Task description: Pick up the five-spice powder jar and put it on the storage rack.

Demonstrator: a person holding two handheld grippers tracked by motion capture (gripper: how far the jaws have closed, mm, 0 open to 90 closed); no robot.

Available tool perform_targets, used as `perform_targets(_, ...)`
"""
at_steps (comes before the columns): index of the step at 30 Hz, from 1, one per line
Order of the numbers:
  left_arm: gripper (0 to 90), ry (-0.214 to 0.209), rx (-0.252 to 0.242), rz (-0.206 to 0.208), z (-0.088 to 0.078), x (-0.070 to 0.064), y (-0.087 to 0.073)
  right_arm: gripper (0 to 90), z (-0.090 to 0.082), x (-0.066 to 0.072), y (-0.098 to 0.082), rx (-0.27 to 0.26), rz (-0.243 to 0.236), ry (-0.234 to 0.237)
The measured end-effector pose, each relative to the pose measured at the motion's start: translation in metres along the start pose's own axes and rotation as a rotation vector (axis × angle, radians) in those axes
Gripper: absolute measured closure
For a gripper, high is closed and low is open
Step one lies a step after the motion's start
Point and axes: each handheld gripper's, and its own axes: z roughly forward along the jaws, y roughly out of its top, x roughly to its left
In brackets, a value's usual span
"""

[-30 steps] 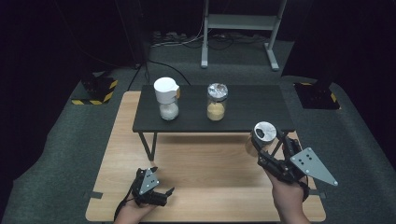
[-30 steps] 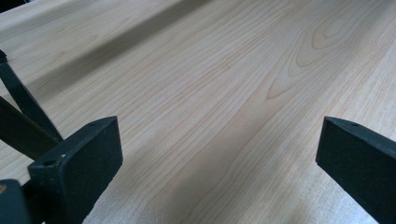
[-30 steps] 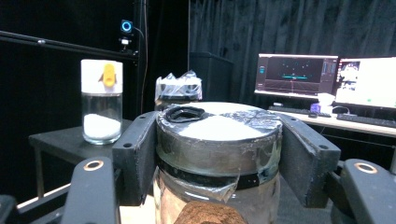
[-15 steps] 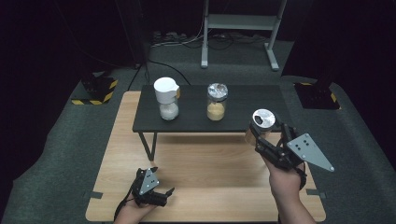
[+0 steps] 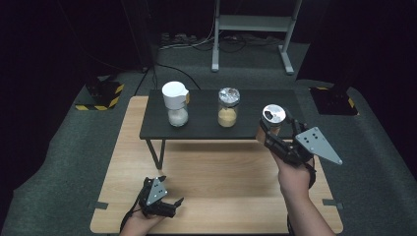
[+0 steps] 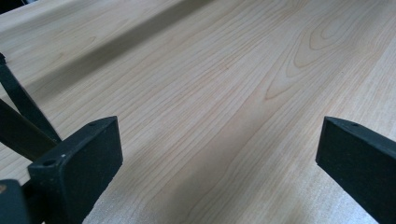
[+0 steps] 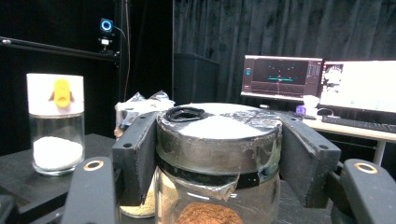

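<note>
A glass jar point(image 5: 272, 119) with a silver lid and brown powder inside hangs in the air, with my right gripper point(image 5: 271, 129) shut on it. It is at the right end of the low black shelf point(image 5: 196, 129). In the right gripper view the two jaws press on either side of the jar point(image 7: 217, 154) just under its lid. My left gripper point(image 5: 168, 204) rests low on the wooden table point(image 5: 221, 167) near the front edge. In the left gripper view it point(image 6: 219, 154) stands open with only bare wood point(image 6: 233, 70) between its jaws.
On the black shelf stand a jar of white powder with a white cap point(image 5: 175, 108) point(image 7: 55, 123) and a foil-topped jar of yellowish powder point(image 5: 228, 108) point(image 7: 140, 105). The shelf's thin black legs point(image 6: 18, 107) are close to the left gripper. Monitors point(image 7: 322, 79) glow on a far desk.
My right gripper has carried the silver-lidded jar forward and a little up, from over the wooden table to the right end of the black shelf. The left gripper has stayed still.
</note>
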Motion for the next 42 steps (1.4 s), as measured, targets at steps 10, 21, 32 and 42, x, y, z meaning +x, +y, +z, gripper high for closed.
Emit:
perform_targets(10, 0.8, 0.0, -0.002, -0.001, 0.0, 0.0, 0.0, 34.7, 0.017, -0.005, -0.007, 0.013, 0.007, -0.018)
perform_targets(21, 0.8, -0.001, -0.007, -0.001, -0.001, 0.0, 0.0, 34.7, 0.035, -0.006, -0.013, 0.016, 0.004, -0.033)
perform_targets(32, 0.8, -0.001, -0.009, -0.003, -0.001, 0.0, 0.0, 34.6, 0.048, -0.008, -0.017, 0.022, 0.016, -0.039)
perform_targets(42, 0.8, -0.002, -0.01, -0.002, -0.001, 0.0, 0.0, 34.6, 0.054, -0.009, -0.019, 0.023, 0.021, -0.045)
